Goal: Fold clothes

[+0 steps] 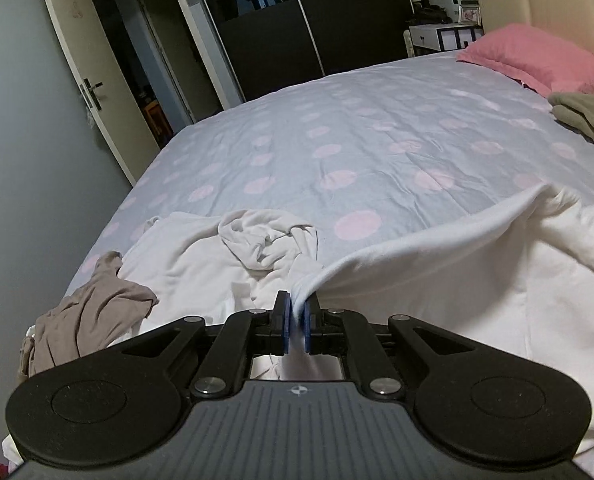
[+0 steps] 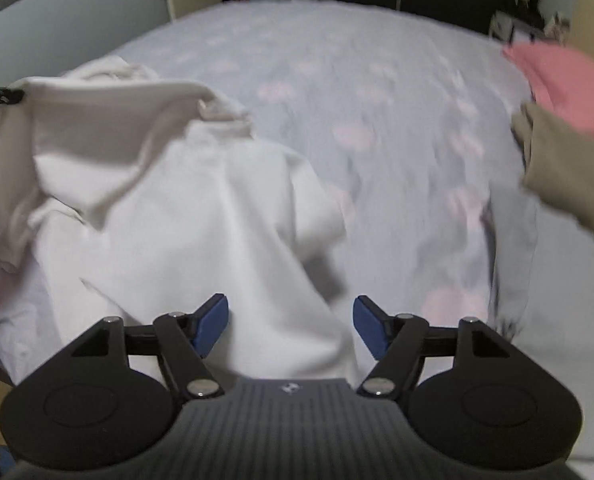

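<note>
Dim, cool indoor light, soft shadows, fisheye bending at edges, right wrist view motion-blurred

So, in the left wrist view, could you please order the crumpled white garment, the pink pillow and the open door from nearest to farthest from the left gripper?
From the left gripper:
1. Crumpled white garment, just ahead on the bed, slightly left.
2. Pink pillow, far right, by the headboard.
3. Open door, beyond the bed's far-left corner.

I'm in a home bedroom: spotted bed (image 1: 337, 128), pink pillow (image 1: 537, 60), padded headboard (image 1: 545, 0), probably a sliding wardrobe (image 1: 297, 20) upper centre.
</note>
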`<state>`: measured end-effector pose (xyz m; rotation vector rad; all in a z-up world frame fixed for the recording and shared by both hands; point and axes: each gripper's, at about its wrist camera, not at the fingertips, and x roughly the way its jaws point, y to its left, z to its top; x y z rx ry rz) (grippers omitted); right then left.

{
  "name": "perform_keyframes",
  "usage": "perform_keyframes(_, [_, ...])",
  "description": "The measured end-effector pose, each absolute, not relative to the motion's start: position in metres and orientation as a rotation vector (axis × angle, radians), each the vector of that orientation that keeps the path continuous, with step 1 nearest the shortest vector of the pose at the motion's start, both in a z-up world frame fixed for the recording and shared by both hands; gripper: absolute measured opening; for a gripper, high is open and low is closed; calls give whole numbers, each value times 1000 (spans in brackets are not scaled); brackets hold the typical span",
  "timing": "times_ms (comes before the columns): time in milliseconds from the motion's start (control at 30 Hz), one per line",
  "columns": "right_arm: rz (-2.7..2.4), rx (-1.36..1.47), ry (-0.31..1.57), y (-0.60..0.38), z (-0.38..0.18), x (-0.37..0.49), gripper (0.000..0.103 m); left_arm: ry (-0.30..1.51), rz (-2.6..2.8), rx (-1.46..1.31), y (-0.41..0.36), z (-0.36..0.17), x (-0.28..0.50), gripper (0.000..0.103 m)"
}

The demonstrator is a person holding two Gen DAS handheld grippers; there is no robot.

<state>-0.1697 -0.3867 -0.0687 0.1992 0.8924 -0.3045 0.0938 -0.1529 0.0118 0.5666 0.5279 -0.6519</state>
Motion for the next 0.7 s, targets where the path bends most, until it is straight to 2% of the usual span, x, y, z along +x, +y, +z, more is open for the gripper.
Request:
perform_keyframes(100, [-279,316,892,-396,-80,-161,72,535,-653,557,-154,12,96,5])
perform_keyframes(200, [-258,279,912,-389,-82,-157,72,541,-641,547,-151,12,98,5])
perform_keyframes(233, [-255,268,924,-388,-83,-154,67,542,-638,543,-151,12,98,5])
perform_keyframes(267, [-252,256,935,-387,-84,-152,56,545,-636,540,-150,12,99,5])
perform_keyframes(300, [-258,258,946,-388,-87,-150,18,545,-634,536,-148,13,99,5])
perform_keyframes(333, [-264,260,956,-388,-90,-147,8,543,-631,529,-147,14,98,4])
perform_keyframes(467, [-359,206,861,-394,-75,-146,6,522,-606,469,-138,23,96,4])
perform_keyframes(700, [-597,6,575,-398,0,-160,6,462,-571,349,-118,45,98,3])
